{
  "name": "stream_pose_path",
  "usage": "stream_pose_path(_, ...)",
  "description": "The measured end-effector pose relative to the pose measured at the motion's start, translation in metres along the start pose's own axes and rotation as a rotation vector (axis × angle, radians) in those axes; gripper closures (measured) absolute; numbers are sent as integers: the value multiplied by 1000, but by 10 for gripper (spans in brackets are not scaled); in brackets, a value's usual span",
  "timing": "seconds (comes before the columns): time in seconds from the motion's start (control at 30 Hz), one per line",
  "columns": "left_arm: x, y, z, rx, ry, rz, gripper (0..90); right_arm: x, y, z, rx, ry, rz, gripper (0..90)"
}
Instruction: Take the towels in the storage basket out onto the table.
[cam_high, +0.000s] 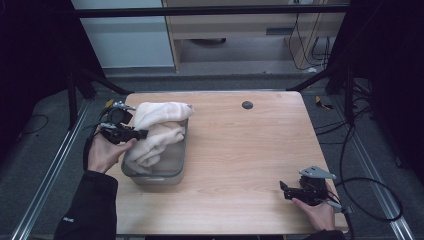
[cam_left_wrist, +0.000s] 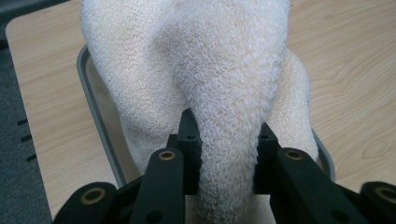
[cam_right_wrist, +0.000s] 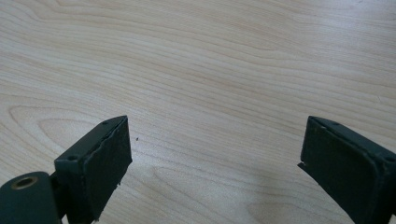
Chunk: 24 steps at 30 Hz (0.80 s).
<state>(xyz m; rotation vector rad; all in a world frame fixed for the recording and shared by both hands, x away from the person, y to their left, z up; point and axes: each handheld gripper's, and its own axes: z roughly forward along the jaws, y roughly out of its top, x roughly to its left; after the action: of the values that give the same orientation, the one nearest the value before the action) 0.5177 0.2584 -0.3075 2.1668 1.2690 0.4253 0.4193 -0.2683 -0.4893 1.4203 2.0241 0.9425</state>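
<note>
A cream terry towel (cam_high: 159, 125) hangs bunched over a grey plastic bin (cam_high: 176, 167) at the table's left side, partly inside it. My left gripper (cam_high: 142, 133) is shut on a thick fold of the towel (cam_left_wrist: 229, 140), which runs up between the two black jaws. The bin's rim (cam_left_wrist: 91, 98) shows beneath the cloth. My right gripper (cam_high: 284, 190) rests low near the table's front right corner, held by a hand. Its jaws stand wide apart, open over bare wood (cam_right_wrist: 215, 93), with nothing between them.
The wooden table (cam_high: 250, 150) has a small dark round hole (cam_high: 247, 105) near its far edge. Black cables (cam_high: 370, 195) trail off the right side. Metal frame rails run along both sides of the table.
</note>
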Motion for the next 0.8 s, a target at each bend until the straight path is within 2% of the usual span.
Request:
stream_pose_path(0.67, -23, 25, -29, -36, -16, 73, 719, 0, 0, 0, -2, 1, 1, 84)
stream_pose_path(0.8, -28, 29, -32, -39, -31, 88, 720, 0, 0, -1, 1, 4, 5, 84)
